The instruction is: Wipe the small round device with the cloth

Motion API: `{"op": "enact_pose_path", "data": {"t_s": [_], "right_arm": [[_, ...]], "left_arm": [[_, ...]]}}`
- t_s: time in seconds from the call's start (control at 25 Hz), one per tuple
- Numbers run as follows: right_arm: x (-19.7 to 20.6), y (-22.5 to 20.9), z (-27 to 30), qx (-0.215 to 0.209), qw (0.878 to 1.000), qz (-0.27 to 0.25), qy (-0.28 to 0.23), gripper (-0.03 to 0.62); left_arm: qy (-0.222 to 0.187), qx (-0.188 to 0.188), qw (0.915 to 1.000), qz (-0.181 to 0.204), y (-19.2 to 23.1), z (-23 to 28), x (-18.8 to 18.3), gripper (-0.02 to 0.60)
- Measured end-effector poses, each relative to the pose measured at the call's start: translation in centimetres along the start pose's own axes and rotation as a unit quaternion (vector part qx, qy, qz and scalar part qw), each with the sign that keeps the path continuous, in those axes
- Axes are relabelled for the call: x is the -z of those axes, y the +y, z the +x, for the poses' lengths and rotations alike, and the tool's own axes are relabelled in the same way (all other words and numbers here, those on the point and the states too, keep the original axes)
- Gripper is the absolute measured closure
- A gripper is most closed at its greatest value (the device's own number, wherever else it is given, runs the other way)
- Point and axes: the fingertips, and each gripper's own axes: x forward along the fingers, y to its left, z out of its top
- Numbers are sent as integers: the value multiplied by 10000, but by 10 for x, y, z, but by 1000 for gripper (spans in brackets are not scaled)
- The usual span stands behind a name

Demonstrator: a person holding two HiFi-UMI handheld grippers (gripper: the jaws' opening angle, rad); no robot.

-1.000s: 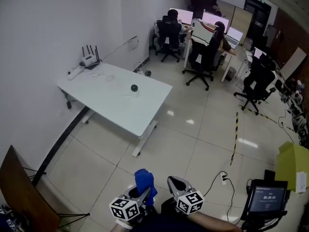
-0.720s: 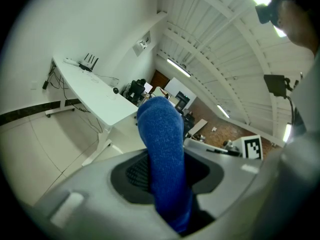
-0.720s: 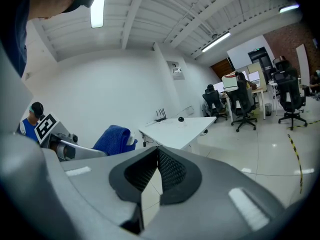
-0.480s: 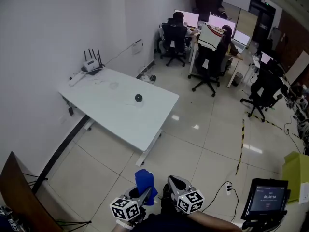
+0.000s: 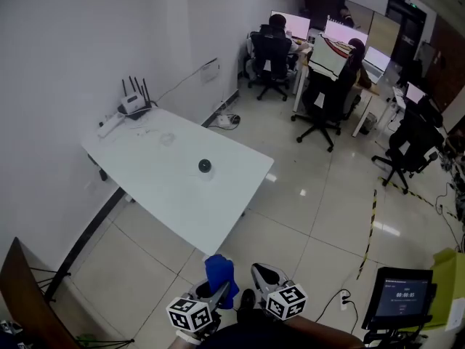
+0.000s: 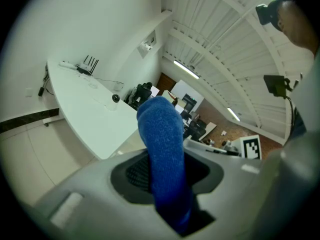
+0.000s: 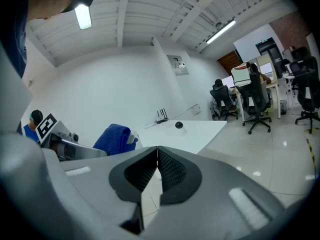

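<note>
- Left gripper [image 6: 167, 184] — jaws clamped on the blue cloth [image 6: 161, 139], which stands up out of them.
- Right gripper [image 7: 157, 170] — jaws pressed together, with nothing between them.
- Small round device [image 5: 205, 166] — dark, sitting near the middle of the white bench [image 5: 145, 167], well apart from both grippers.
- Router [image 5: 134, 91] with upright aerials sits at the bench's far corner, by the wall.

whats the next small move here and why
Probably step closer and bring the left hand-held gripper toward the white table: it is shut on the blue cloth, but the small round device sits mid-table, far ahead of it.
</note>
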Motion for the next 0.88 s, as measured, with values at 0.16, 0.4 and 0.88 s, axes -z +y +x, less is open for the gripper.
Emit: {"op": "enact_pose_path", "data": {"t_s": [0.16,0.4,0.88], "right_arm": [[-13,-29,14,-57,10000,1,7,582],[-53,-89,51,-95,9999,83,-33,582],[-56,-111,93,-328,9987,364,166,582]], "left_arm": [[-30,-46,10000,-10,3,31,-12,433],[-69,-84,9999,65,7,98,-55,433],[48,-409,9992,-6,30,124,-70,433]]}}
